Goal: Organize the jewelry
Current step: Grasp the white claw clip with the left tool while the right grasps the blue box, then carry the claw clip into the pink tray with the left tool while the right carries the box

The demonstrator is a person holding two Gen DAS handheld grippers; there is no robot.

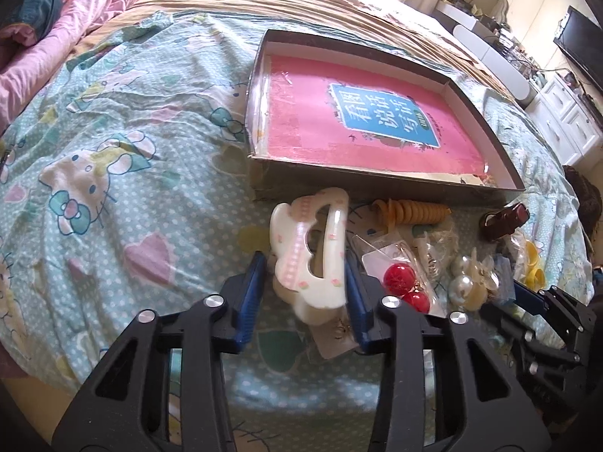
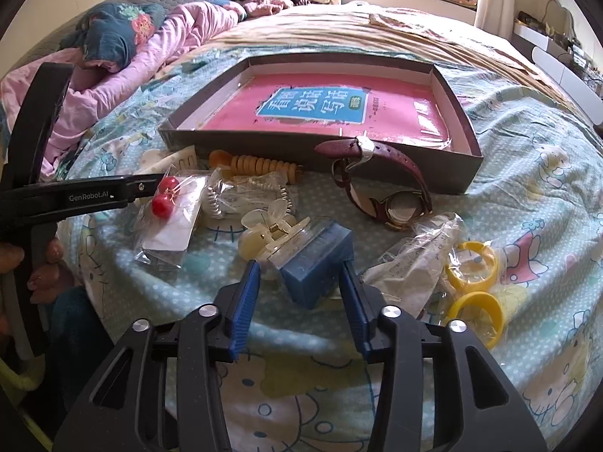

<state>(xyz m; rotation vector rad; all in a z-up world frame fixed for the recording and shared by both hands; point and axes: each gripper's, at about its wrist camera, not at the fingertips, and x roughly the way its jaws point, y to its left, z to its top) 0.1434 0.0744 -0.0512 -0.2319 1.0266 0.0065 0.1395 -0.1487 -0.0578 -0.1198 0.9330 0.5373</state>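
Jewelry and hair pieces lie scattered on the pale blue cartoon-print bedsheet (image 1: 113, 158), just in front of a shallow grey cardboard box (image 2: 461, 173) that has a pink book (image 1: 339, 113) lying flat inside it.

From my left wrist view, the left gripper (image 1: 306, 293) reaches low and forward over the sheet, and its blue-padded fingers (image 1: 248, 301) stand either side of a cream-and-pink cloud-shaped hair claw clip (image 1: 312, 248). The clip sits tilted between the jaws; I cannot tell whether the pads press on it, since a gap shows on the left side. Just to its right lies a clear packet of red ball earrings (image 1: 401, 282), then pearl earrings (image 1: 461, 286), with an amber spiral hair tie (image 1: 410, 214) close against the box wall.

My right gripper (image 2: 301, 293) also points forward and slightly down, its jaws wide and straddling a blue block in a clear case (image 2: 320, 260) without visibly touching it. A translucent cream claw clip (image 2: 264, 233) rests beside that block. A maroon-strapped wristwatch (image 2: 392, 188) leans on the box front. Two yellow rings (image 2: 473, 290) sit in a clear bag to the right.
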